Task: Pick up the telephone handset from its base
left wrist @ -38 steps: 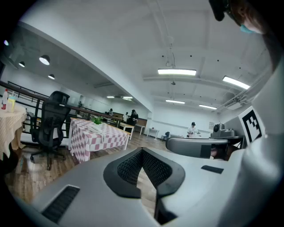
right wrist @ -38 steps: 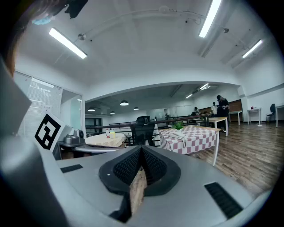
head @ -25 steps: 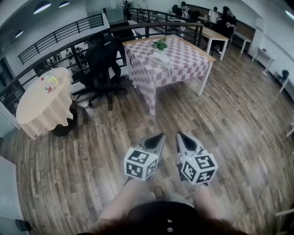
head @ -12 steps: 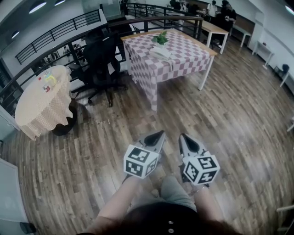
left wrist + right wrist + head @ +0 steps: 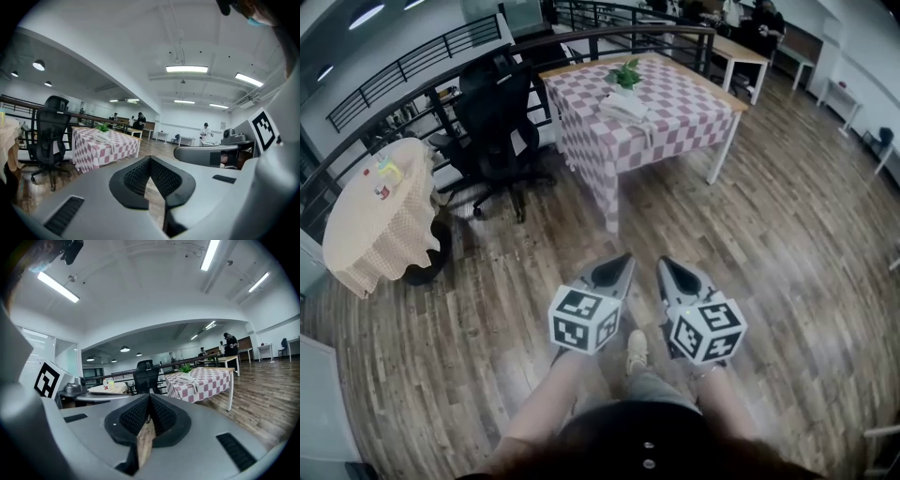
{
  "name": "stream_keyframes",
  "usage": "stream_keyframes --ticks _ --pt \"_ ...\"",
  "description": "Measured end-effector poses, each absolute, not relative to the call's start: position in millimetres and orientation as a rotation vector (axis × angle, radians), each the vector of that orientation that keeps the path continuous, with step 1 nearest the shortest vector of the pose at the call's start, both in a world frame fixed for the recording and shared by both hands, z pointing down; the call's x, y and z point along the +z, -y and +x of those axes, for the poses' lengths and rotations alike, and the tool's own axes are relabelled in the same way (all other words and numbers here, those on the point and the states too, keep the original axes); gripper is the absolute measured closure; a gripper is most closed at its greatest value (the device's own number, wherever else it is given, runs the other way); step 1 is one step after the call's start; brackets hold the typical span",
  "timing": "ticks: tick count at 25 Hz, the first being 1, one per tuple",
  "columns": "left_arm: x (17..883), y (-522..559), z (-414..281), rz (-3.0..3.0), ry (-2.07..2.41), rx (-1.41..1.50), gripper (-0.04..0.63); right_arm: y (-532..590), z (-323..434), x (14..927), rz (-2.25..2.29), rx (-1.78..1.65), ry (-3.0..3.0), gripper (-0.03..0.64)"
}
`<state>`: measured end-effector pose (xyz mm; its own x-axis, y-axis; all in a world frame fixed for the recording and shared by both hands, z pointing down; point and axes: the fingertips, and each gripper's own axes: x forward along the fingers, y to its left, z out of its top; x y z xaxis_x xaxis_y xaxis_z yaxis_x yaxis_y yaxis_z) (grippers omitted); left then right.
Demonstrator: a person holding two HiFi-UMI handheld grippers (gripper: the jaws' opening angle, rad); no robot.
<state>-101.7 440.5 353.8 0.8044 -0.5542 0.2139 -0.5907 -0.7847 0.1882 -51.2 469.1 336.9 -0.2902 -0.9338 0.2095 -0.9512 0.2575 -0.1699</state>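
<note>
phone (image 5: 623,108) on checked surface (image 5: 680,112), 12 o'clock, well apart from tongs | handset too small to tell | left tongs (image 5: 624,261) clenched, empty | right tongs (image 5: 662,264) clenched, empty | handset likely light, rigid, slick plastic, corded; grip mid-bar

The telephone (image 5: 622,106) is a small pale shape lying flat near the middle of the checked tabletop (image 5: 689,108), slightly toward its left edge. At this distance, handset and base cannot be told apart.
</note>
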Motion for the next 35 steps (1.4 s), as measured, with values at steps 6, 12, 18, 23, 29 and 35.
stream_keyframes --ticks 6,12,18,23,29,35 --pt "345 -359 -59 2.742 0.904 0.182 0.589 -391 -15 333 1.78 0.394 2.454 0.607" --pt "337 -278 -25 2.735 0.94 0.162 0.589 -315 16 333 1.722 0.392 2.473 0.607" --pt "352 -226 6 2.704 0.942 0.174 0.589 -259 47 341 1.693 0.398 2.48 0.607" --pt "357 -205 20 2.669 0.919 0.158 0.589 -239 64 352 1.689 0.47 2.465 0.607" --pt "366 -187 35 2.662 0.905 0.191 0.589 -218 81 367 1.718 0.546 2.457 0.607" --pt "374 -155 45 2.669 0.887 0.223 0.589 -181 90 367 1.741 0.547 2.471 0.607"
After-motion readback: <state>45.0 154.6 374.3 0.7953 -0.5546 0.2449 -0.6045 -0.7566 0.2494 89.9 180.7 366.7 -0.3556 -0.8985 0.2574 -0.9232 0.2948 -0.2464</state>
